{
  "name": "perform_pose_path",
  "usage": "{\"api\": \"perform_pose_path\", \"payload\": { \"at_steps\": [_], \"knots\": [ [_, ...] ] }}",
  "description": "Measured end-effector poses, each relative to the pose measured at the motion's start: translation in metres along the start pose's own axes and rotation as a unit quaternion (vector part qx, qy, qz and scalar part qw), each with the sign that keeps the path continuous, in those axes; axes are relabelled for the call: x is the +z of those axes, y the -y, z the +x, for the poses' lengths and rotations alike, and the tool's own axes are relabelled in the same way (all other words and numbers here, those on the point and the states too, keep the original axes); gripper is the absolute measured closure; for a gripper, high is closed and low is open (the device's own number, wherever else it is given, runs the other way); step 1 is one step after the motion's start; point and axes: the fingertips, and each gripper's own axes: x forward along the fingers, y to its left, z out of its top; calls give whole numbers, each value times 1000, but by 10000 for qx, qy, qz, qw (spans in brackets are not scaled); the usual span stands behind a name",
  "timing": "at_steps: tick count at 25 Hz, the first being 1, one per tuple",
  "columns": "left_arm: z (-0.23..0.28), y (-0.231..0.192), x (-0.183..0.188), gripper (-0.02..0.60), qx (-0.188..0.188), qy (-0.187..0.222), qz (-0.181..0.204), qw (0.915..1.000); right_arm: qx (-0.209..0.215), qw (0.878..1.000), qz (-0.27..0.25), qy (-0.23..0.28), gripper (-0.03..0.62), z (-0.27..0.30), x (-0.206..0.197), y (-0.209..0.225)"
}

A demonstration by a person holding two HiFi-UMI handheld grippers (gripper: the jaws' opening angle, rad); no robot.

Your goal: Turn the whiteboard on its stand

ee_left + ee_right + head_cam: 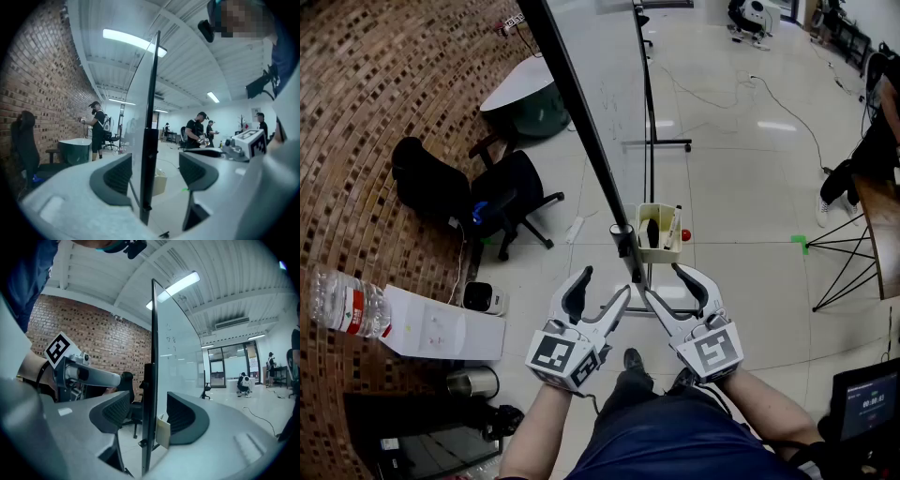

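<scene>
1. At the bottom of the head view: the person's lap in dark blue trousers (675, 445), with both forearms reaching forward and one gripper in each hand.
2. Left gripper (596, 295): jaws stand wide apart and clamp nothing. In the left gripper view the dark edge frame (150, 140) of the whiteboard (614, 75) stands upright in the gap, clear of both pads.
3. Right gripper (677, 292): jaws also wide, no grip. The right gripper view shows the same edge frame in its gap, with space on either side.
4. Whiteboard position: seen edge-on from above. The frame runs as a dark line from the top of the picture down to a point between the two grippers. The panel is glassy with faint writing.
5. A beige marker holder (660, 251) is just beyond the right gripper, beside the frame's lower end, with markers inside.
6. Left of the grippers: white box (441, 330), metal cup (473, 382), and a water bottle (342, 302) with a red label at the picture's edge.
7. Farther out: a black office chair (511, 192) left of the board and a green tape mark (800, 242) on the floor to the right.
8. Far: the stand's far upright (648, 94) and a round white table (520, 84) by the brick wall.
</scene>
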Motion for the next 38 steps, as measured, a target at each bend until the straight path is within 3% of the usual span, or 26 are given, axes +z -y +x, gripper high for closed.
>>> {"api": "perform_pose_path", "payload": {
  "at_steps": [3, 8, 14, 16, 20, 24, 32, 38],
  "knots": [
    [18, -10, -5, 254, -310, -151, 34, 9994, 50, 9996, -57, -259, 331, 26, -19, -1],
    [53, -1, -28, 249, -1253, -334, 207, 9913, -35, 9981, -91, -604, 318, 52, -45, 7],
    [73, -1, -41, 252, -1755, -388, 330, 9832, -59, 9978, -82, -662, 319, 76, -54, 1],
    [74, 1, -44, 283, -1875, -436, 432, 9804, -150, 9981, 0, -592, 321, 82, -54, -2],
    [78, 3, -48, 393, -1869, -425, 641, 9794, -477, 9974, -145, -526, 421, 81, -54, 0],
    [79, 13, -48, 414, -1659, -184, 307, 9855, -638, 9969, 125, -435, 425, 76, -52, 6],
    [57, 25, -47, 416, -1593, -139, 334, 9866, -631, 9970, -2, -458, 427, 59, -53, -9],
    [23, 36, -59, 416, -1307, -176, 322, 9907, -607, 9967, -20, -541, 427, 35, -57, -41]
  ]
}}
